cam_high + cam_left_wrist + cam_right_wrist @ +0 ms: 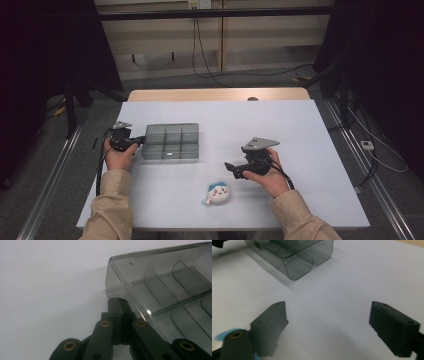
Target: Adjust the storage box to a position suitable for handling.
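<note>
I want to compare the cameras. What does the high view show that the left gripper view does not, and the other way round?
High view alone: the plush toy near the table's front edge, both hands, and the right tongs, open over bare table with nothing between the jaws.

Left gripper view alone: the left tongs close up, shut with the jaws pressed together, their tip at the near wall of the box; whether they touch it I cannot tell. A small hole shows in that wall.

Both: the smoky clear box with its dividers, and the white table.
</note>
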